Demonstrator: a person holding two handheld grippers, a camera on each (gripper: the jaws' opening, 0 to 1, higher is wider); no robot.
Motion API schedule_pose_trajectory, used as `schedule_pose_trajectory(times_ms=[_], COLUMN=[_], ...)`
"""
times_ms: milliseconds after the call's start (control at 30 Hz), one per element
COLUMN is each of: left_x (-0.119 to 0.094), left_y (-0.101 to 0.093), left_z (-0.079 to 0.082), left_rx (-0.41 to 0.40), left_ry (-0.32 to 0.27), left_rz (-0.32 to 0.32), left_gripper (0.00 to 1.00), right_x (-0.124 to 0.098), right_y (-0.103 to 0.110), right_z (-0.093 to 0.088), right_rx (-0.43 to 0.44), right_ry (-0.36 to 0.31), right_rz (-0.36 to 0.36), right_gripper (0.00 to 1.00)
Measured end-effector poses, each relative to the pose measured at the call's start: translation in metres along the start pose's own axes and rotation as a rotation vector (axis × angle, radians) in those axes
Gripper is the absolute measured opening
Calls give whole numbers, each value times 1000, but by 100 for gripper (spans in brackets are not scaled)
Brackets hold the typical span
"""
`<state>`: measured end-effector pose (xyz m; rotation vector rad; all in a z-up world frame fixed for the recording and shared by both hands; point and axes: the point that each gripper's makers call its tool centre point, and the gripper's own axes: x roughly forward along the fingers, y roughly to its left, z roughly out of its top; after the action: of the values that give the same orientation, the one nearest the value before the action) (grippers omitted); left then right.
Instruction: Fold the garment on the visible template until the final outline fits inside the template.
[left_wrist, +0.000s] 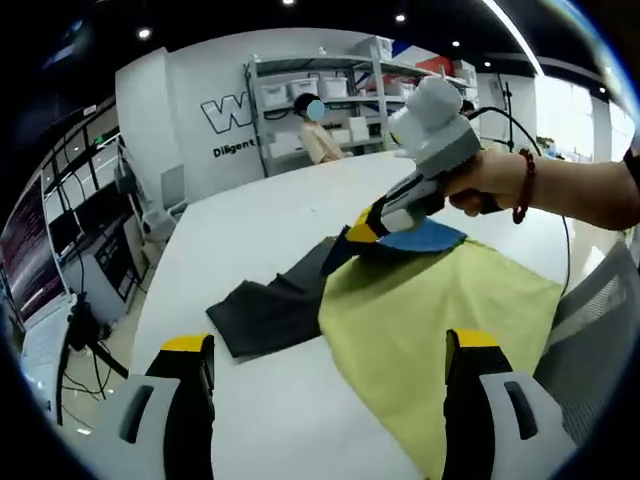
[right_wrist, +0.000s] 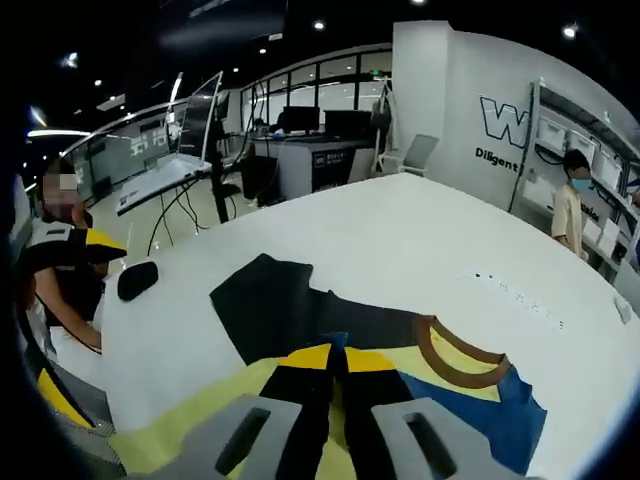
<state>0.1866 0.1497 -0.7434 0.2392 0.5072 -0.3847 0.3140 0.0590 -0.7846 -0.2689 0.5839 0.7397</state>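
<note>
Left gripper (left_wrist: 330, 385) hovers over the white table's (left_wrist: 250, 215) near edge, jaws spread wide, nothing between them. Dark grey sleeve (left_wrist: 270, 310) lies flat on the table, left of the yellow template (left_wrist: 440, 320). T-shirt (right_wrist: 300, 310), dark grey with brown collar (right_wrist: 455, 360) and blue inner patch (right_wrist: 505, 410), sits partly on the template. Right gripper (right_wrist: 335, 375), held by a hand (left_wrist: 485, 180) with a red bead bracelet (left_wrist: 526, 185), has its jaws closed, pinching the T-shirt fabric near the collar.
</note>
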Motion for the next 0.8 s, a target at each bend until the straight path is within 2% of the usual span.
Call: schedule_pose_trajectory(times_ms=[233, 467, 700, 800], left_x=[-3, -8, -10, -10], left_y=[1, 6, 6, 6], left_z=[-7, -2, -6, -7], left_rx=[-18, -30, -40, -47], left_ry=[11, -11, -2, -2], left_rz=[8, 17, 19, 20], left_gripper=[97, 97, 96, 96], right_x=[17, 27, 27, 24], right_y=[21, 34, 39, 39], right_z=[-27, -55, -78, -78], right_rx=[-43, -42, 13, 28], right_ry=[48, 106, 170, 165], right_rz=[57, 97, 129, 149], right_gripper=[0, 0, 2, 4])
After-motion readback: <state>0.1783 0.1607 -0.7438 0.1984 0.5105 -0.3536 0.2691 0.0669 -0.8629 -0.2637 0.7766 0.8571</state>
